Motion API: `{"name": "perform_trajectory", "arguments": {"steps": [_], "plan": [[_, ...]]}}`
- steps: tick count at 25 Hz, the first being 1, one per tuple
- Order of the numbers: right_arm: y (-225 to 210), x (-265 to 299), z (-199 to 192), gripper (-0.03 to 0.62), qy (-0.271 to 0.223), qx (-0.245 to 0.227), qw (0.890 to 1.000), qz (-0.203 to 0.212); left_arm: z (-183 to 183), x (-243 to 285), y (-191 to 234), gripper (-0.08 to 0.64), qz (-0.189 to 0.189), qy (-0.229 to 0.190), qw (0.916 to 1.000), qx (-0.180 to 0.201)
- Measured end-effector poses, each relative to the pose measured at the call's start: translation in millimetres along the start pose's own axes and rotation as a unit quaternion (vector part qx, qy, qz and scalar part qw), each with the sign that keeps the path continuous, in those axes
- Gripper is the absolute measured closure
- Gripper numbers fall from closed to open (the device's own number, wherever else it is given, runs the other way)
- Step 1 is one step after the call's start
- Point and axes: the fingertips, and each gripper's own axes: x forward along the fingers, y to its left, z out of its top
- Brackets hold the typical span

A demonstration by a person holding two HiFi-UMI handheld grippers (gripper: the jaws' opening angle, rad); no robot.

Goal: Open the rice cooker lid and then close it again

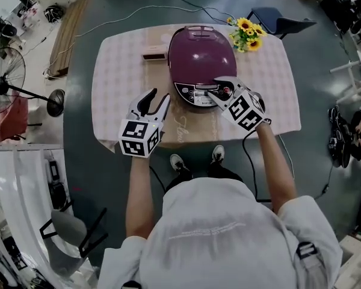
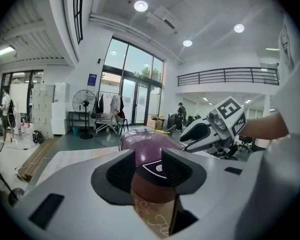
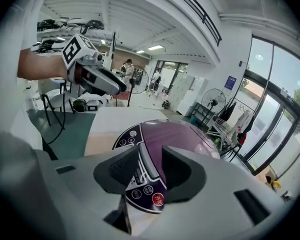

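A purple rice cooker [image 1: 201, 54] stands mid-table with its lid down, and its dark control panel [image 1: 195, 93] faces me. My right gripper [image 1: 219, 89] hovers over the front right of that panel, open; in the right gripper view [image 3: 150, 166] the silver latch bar and a red button [image 3: 158, 200] show in the gap below the jaws, which touch nothing. My left gripper [image 1: 157, 99] is open and empty, just left of the cooker's front and apart from it. In the left gripper view [image 2: 149, 166] the cooker [image 2: 150, 140] lies ahead.
The table has a checked cloth [image 1: 117, 77] with a brown runner down the middle. A small brown box [image 1: 153, 56] lies left of the cooker and sunflowers [image 1: 248, 32] stand behind it on the right. A blue chair [image 1: 283, 20] is beyond the table, a floor fan [image 1: 3, 77] far left.
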Motion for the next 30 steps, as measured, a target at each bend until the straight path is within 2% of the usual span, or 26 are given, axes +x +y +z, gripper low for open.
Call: {"name": "perform_trajectory", "arguments": {"steps": [15,23,30], "plan": [[16.3,32.6,-19.3,0.443,0.036,-0.053,0.997,0.052,-20.9,-1.8,2.6,0.387,0.018,0.022,0.9994,-0.021],[19.7,34.8,-21.2,0.471,0.030,-0.054,0.996,0.070,-26.8,4.0,1.6,0.387,0.018,0.026,0.9991,-0.027],[19.4,34.5,-19.7,0.483,0.017,-0.028,0.997,0.068,-27.2,7.6,-2.2,0.395,0.014,0.028,0.9991,-0.028]]}}
